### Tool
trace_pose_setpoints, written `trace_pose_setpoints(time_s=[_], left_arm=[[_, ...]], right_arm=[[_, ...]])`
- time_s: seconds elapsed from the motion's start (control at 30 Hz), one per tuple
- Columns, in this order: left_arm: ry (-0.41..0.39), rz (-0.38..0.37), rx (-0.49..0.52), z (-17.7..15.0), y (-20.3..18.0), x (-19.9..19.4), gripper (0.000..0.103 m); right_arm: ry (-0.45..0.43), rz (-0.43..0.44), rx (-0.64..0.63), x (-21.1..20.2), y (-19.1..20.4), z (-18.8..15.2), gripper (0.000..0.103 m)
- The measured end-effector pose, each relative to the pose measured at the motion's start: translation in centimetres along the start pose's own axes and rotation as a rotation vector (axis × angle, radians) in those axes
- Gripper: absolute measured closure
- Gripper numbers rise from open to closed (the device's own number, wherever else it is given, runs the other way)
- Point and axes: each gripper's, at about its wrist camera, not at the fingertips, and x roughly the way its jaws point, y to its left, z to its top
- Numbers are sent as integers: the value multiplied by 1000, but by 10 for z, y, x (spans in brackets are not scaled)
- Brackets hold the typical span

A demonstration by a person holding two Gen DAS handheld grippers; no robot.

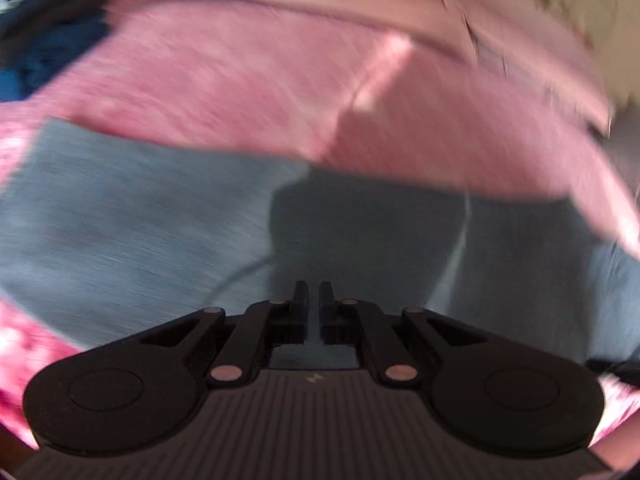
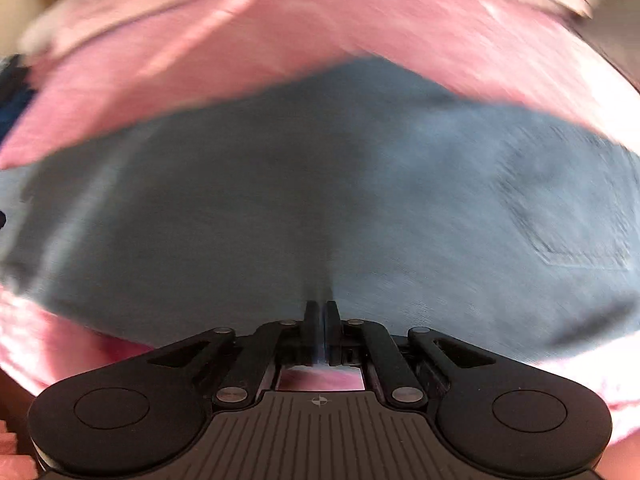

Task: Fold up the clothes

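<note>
Grey-blue fabric fills the middle of both wrist views: a blue-grey garment (image 1: 140, 216) lying spread over a pink bedcover (image 1: 224, 92), everything smeared by motion blur. In the left view the left gripper (image 1: 313, 292) sits low over the cloth with its jaws drawn nearly together, a thin slit of blue showing between them; whether any fabric is pinched there cannot be told. A seam or fold line runs up the garment to the right of the fingers, and the garment's far edge crosses the view in a long line against the pink, with a shadowed step near the centre. Beyond that edge the bedcover stretches bare up to a paler pink band, and a heap of dark blue clothes (image 1: 44, 40) lies at the far left corner, well apart from the gripper. In the right view the right gripper (image 2: 321, 310) has its jaws pressed close on a ridge of the blue-grey garment (image 2: 240, 200), which puckers into a crease rising straight from the fingertips. The cloth's far edge peaks near the middle and slopes down to both sides, with bare pink bedcover (image 2: 168, 60) beyond it and another strip of pink at the lower left. A stitched rectangular patch shows on the garment at the right.
</note>
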Motion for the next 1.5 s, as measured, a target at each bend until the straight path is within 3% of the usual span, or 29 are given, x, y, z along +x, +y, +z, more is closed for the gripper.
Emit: trace_pose_setpoints(time_s=[0.07,0.17,0.23,0.3,0.37,0.4,0.43,0.5,0.57,0.6,0.7,0.77,0.87,0.97,1.1,1.17,1.27,1.33,1.43,1.5], left_arm=[[10,52,12,-2,-14,6,101],[26,76,15,1,-25,3,101],[19,71,56,5,-43,-1,100],[4,49,118,10,-69,-2,100],[-1,16,167,14,-96,5,100],[0,-5,181,16,-111,10,100],[1,-27,193,17,-125,16,100],[10,-52,221,16,-149,29,99],[31,-50,248,13,-167,42,98],[49,-26,249,12,-170,48,98],[68,-8,229,15,-172,48,98],[73,17,266,19,-176,50,98],[63,34,304,27,-185,52,98],[27,4,303,36,-194,52,97],[52,45,330,40,-207,69,97],[34,52,348,43,-212,69,98],[-45,-24,381,53,-226,58,98],[-77,-71,400,60,-239,61,98],[-116,-136,420,68,-258,82,98],[-112,-152,446,67,-268,108,98]], right_arm=[[-10,10,94,-8,-38,-4,102],[4,-64,208,-24,-86,-11,101],[10,-116,265,-35,-115,-15,100],[-50,-111,342,-50,-143,-13,97],[-130,-106,399,-62,-165,-7,71],[-170,-114,409,-65,-174,-4,44],[-206,-120,408,-67,-180,-2,41],[-210,-115,361,-60,-189,3,41],[-133,-161,309,-47,-198,0,43],[-113,-159,299,-44,-204,-6,54],[-90,-112,328,-55,-222,-14,64],[-103,-127,352,-74,-230,-8,64],[-225,-130,365,-101,-248,13,63],[-288,-157,386,-96,-277,38,59],[-232,-248,355,-58,-293,56,59],[-241,-281,372,-62,-289,56,59],[-253,-330,399,-68,-282,55,59],[-321,-348,327,-81,-262,59,59],[-400,-295,180,-82,-219,71,59],[-402,-278,106,-62,-194,82,59]])
